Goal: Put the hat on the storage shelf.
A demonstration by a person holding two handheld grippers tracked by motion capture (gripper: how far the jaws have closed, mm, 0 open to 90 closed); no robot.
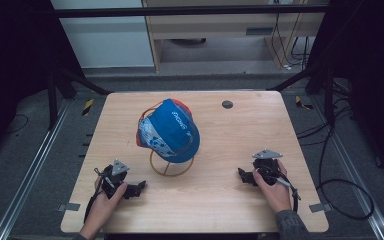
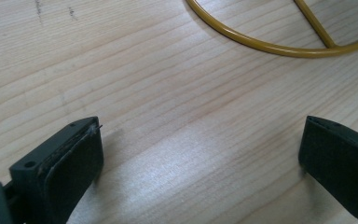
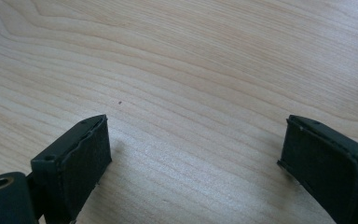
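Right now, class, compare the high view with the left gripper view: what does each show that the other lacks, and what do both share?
The high view alone gives the blue cap sitting on the stand, the right gripper and both hands on the table. The left gripper view alone gives a close look at the wide gap between its black pads. Both share the left gripper, the yellow wire stand and the wooden table.

Wooden table (image 1: 215, 200) bearing wire stand (image 1: 172, 168)
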